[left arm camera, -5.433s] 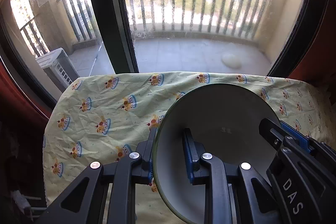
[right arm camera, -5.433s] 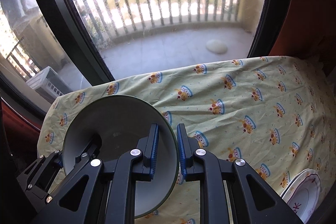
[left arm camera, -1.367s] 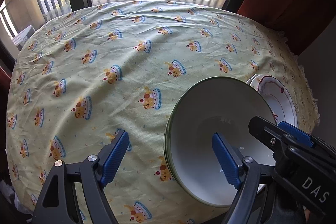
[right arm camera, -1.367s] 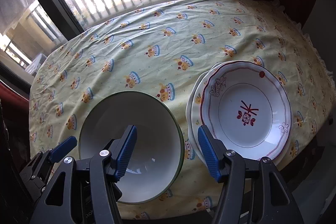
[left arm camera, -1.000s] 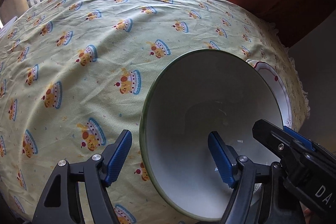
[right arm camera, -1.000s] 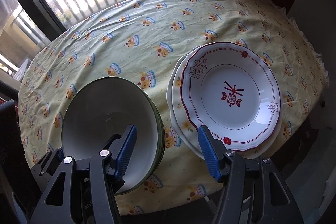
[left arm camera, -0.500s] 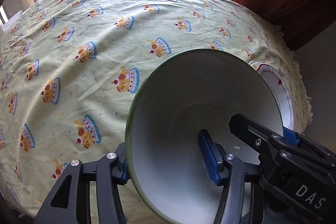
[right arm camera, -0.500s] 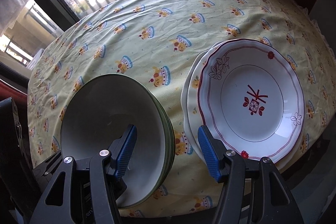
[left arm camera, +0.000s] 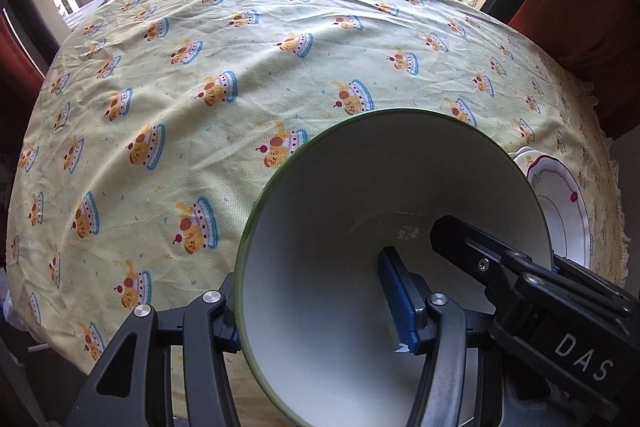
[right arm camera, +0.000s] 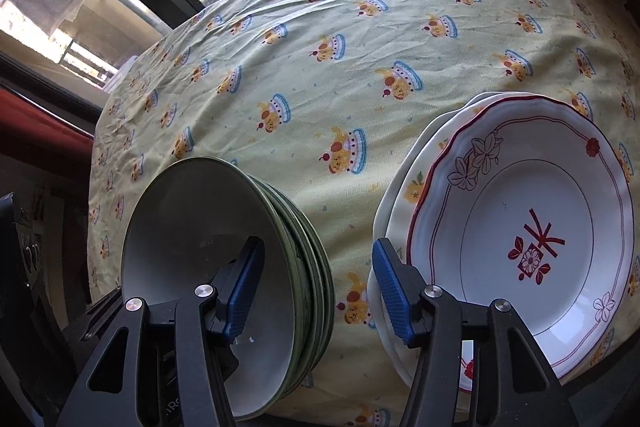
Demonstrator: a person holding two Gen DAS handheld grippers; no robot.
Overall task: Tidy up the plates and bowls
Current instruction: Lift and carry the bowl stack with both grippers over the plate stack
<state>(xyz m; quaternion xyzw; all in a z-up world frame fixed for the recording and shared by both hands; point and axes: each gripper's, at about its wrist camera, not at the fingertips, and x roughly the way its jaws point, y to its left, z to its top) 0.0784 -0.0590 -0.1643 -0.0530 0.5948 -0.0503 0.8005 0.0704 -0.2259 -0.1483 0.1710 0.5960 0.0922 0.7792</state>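
Compared with one second ago, the left gripper (left arm camera: 308,279) has come closer to the stack of white ceramic bowls with green rims (left arm camera: 360,187), and its outer finger, which stood free beside the stack, is now hidden behind the rim. Its jaws have just been closing, and they straddle the near-left wall of the stack: one blue pad (left arm camera: 400,303) is inside the top bowl and the other is outside. I cannot tell whether the pads press on the wall. The right gripper (right arm camera: 316,247) has come lower over the table, and its jaws have just been closing too. One pad is inside the top bowl, and the other is in the gap between the bowls and the pile of white scalloped plates with red line decoration (right arm camera: 520,227). Cloth shows between this outer pad and the stack, so nothing is clamped. Bowls and plates stand side by side at the near edge of the pale yellow tablecloth with a cake pattern (left arm camera: 200,67).
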